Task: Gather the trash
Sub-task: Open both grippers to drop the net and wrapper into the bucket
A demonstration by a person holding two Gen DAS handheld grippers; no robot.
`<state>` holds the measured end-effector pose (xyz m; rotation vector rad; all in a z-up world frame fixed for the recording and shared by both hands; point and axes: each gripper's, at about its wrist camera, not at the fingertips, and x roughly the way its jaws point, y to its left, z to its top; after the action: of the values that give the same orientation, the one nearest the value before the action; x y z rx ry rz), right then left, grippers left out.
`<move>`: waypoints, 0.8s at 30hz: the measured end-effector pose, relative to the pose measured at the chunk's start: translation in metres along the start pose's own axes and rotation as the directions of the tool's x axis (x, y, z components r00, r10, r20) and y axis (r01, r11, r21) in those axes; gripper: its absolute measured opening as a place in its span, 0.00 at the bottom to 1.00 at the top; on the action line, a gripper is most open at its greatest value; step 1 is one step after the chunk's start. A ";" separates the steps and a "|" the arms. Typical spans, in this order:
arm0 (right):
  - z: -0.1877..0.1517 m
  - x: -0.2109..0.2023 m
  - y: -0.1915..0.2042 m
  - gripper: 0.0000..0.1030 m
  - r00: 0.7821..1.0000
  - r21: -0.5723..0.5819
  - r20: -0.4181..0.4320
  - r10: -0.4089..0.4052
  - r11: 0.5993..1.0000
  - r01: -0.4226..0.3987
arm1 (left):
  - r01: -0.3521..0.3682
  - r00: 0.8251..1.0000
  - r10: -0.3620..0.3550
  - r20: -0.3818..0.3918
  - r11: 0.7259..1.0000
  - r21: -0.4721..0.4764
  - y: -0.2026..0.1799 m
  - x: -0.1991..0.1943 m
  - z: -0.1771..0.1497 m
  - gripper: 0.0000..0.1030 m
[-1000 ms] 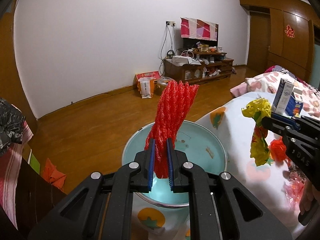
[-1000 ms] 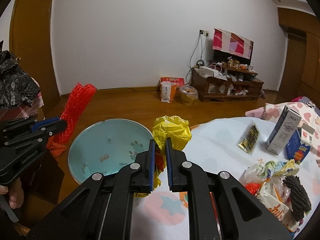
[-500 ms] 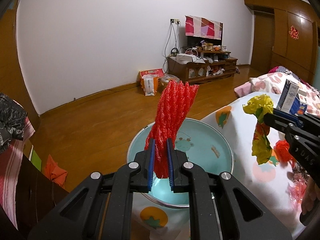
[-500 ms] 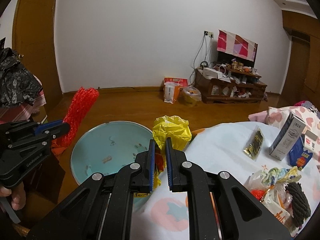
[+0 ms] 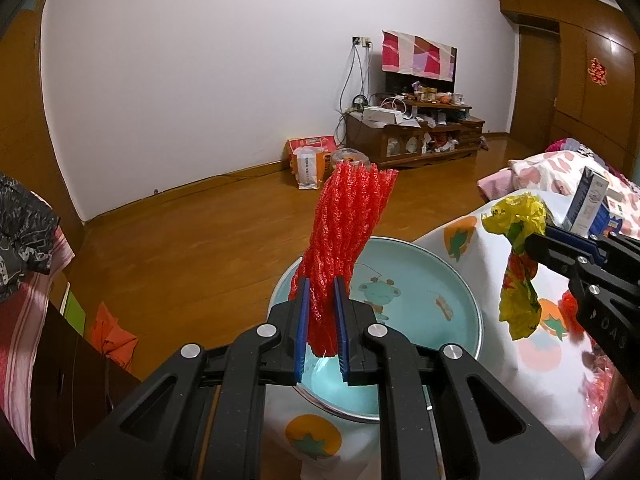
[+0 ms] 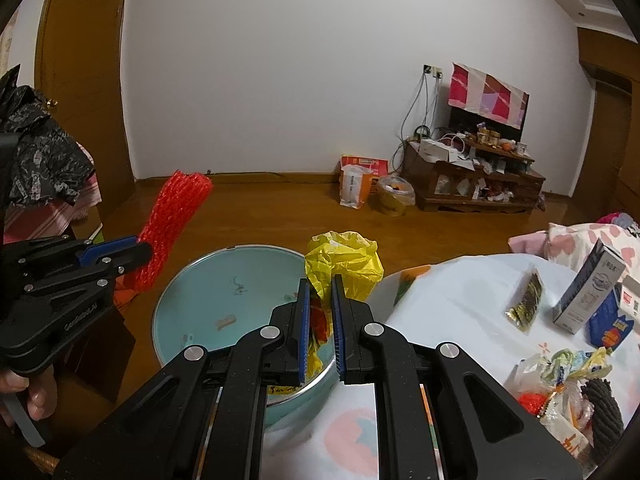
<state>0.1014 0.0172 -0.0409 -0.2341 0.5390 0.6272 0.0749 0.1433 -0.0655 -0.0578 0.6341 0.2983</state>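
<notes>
Trash basin (image 5: pixel 460 280) nearly empty, small scrap (image 6: pixel 225 322) inside.

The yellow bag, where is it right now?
The yellow bag is pinched in the right gripper, held up over the near edge of the blue basin, across from the red net.

Part of the blue bowl (image 5: pixel 460 296) is hidden behind the left gripper (image 5: pixel 321 320). The small things on the far shelf (image 6: pixel 480 184) cannot be made out.

Glossy wood floor (image 5: pixel 192 248), perhaps enamel basin (image 5: pixel 420 276)
</notes>
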 end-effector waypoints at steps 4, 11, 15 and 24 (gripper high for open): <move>0.000 0.003 0.002 0.11 1.000 -0.002 -0.004 0.005 1.000 -0.005 | -0.005 1.000 0.005 -0.004 1.000 -0.007 0.001 0.001 -0.001 0.12; 0.000 0.006 0.005 0.11 1.000 -0.010 -0.009 0.012 1.000 -0.012 | -0.005 1.000 0.005 -0.005 1.000 -0.011 0.002 0.001 0.001 0.12; -0.001 0.009 0.007 0.11 1.000 -0.015 -0.013 0.017 1.000 -0.018 | -0.005 1.000 0.005 -0.007 1.000 -0.011 0.002 0.002 0.001 0.14; -0.006 0.016 0.012 0.39 0.999 -0.025 -0.025 0.044 0.999 -0.044 | -0.010 1.000 0.010 -0.005 1.000 -0.002 -0.001 0.004 -0.004 0.47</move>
<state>0.1023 0.0320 -0.0553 -0.2545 0.5608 0.6749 0.0760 0.1426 -0.0715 -0.0579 0.6386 0.3083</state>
